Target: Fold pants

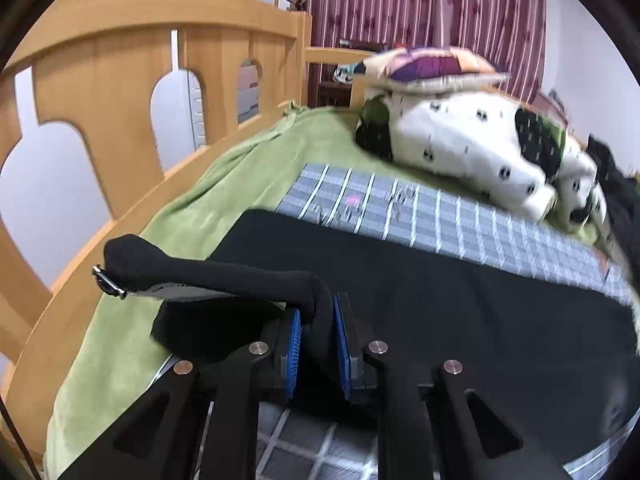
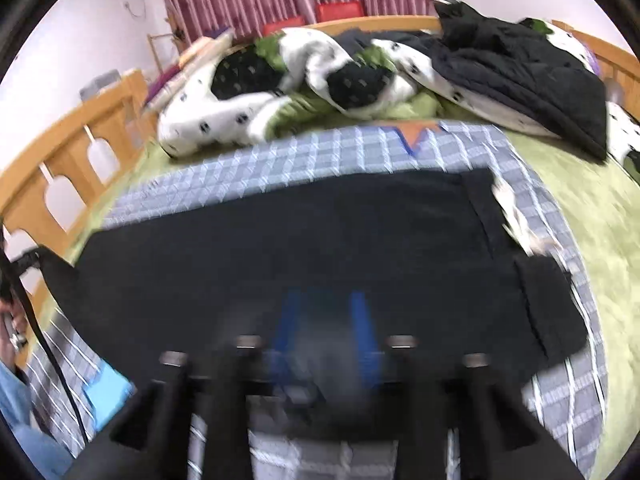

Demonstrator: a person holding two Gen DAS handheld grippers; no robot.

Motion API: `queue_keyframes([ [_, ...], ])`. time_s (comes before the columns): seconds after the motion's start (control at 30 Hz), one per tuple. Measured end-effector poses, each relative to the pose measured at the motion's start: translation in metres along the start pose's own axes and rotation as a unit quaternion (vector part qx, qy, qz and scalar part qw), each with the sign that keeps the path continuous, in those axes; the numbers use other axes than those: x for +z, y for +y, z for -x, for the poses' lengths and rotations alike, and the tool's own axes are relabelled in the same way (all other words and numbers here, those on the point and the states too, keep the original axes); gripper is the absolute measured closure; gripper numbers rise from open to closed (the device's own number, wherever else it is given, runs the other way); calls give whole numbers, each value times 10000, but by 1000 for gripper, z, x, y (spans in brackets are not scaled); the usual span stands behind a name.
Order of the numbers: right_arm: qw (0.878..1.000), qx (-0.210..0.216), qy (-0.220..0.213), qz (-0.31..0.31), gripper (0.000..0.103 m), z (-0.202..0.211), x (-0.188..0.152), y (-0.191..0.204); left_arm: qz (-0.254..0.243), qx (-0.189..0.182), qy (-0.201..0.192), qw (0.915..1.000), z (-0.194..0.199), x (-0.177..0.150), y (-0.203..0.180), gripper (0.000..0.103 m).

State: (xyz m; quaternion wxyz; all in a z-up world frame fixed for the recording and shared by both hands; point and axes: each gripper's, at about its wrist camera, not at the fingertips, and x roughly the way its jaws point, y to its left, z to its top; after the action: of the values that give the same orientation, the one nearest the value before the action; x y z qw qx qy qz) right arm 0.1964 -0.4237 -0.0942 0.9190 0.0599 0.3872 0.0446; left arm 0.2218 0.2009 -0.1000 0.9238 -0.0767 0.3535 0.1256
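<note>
Two grippers are in my hands, and both hang over the black cloth pants that lie spread out flat on a grey and white checked blanket. That blanket sits on top of a fuzzy green bed cover. My left gripper has its blue ribbed pads squeezed tight on a fold of the pants. The pinched edge is lifted off the bed, and a long floppy bit of black cloth sticks out to the left with a small shiny metal clip at its end. My right gripper looks very blurry in its own view. Its blue pads stand a little apart, and I see dark cloth between them, but I cannot tell if they press on it or not. From this side the pants stretch wide across the blanket, and a small white tag shows at their far right edge. On the far side of the bed lies a puffy white quilt with black and green patches, and a purple and cream pillow sits on it. A heap of dark clothes lies at the far right. A light wooden bed rail with arched holes runs along the left side. Dark red striped curtains hang at the far wall. Low at the left edge of the right view I see a bit of light blue sleeve.
</note>
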Motion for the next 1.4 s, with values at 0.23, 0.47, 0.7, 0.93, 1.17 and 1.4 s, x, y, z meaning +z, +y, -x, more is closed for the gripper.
queue_keyframes([
  [0.23,9885,-48,486,-1431,58,0,-86,-70,139,73,614,9980,-7,-69,31,87],
  [0.47,9728,463,112,-2269,51,-18,-88,-77,1038,-433,1216,9862,-14,-103,73,74],
  [0.7,9755,-137,270,-2179,81,-32,-82,-72,1564,-728,1320,9761,-22,-114,80,42],
  [0.93,9799,-80,-199,-1981,86,-5,-61,-64,1182,-420,981,9872,-12,-84,64,93],
  [1.17,9852,53,-686,-1572,86,11,8,-44,800,-483,122,9955,11,-8,43,93],
  [1.4,9844,66,-924,-1493,86,-29,82,-39,500,-125,-309,9982,-52,66,4,93],
])
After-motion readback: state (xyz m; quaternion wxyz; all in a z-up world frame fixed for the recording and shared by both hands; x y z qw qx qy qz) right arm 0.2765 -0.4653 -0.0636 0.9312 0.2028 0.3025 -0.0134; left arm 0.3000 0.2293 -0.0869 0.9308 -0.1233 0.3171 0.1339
